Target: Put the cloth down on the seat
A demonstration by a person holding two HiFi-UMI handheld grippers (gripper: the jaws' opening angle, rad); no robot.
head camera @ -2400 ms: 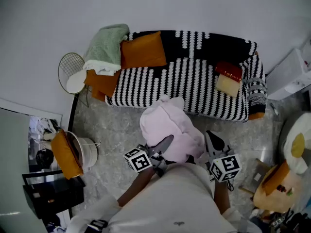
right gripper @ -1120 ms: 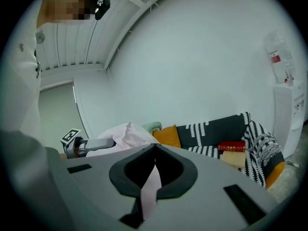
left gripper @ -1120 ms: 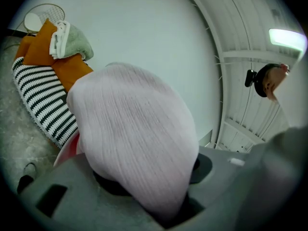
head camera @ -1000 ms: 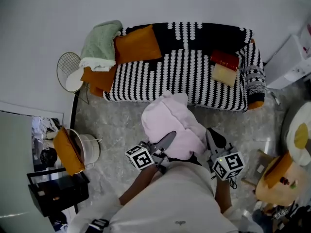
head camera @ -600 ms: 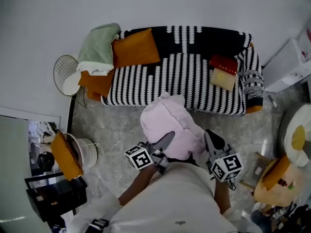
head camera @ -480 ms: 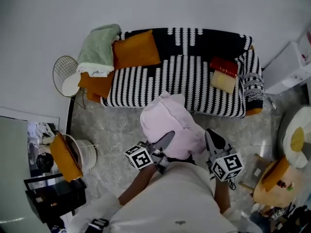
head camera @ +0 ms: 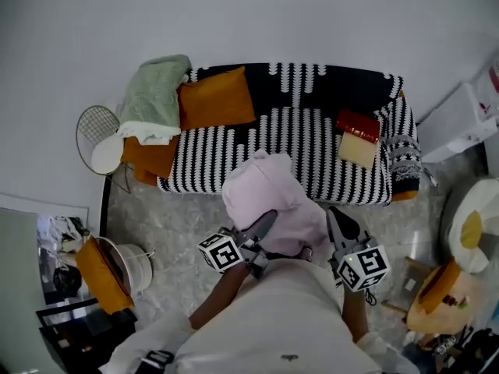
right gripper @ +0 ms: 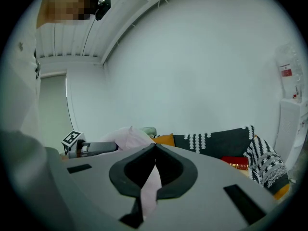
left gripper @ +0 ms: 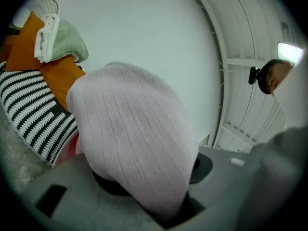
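A pink cloth is seen from above, held in the air by two grippers in front of a person's pale shirt. It is bunched into a long, rounded bundle. Its long axis runs from the grippers away from the person, toward the seat, and its far end overlaps the seat's front edge in this view (whether it touches cannot be told).

The left gripper is clenched on a thick wad of the cloth, which fills its own view. The right gripper is clamped on a thin fold, seen as a narrow pink strip between its jaws. A cube with black and white square markers is carried on each gripper.

The seat is a sofa in black and white stripes, set against a white wall. An orange cushion is propped at its left, with a green towel draped over the left arm. At the right end a red box lies on a cream block.

A wire basket stands beside the sofa's left end, with something white and round in it. A white bucket stands on the grey floor, an orange cloth hung over its rim; its contents cannot be made out.

On a white unit at the right, a red label is too small to be read.
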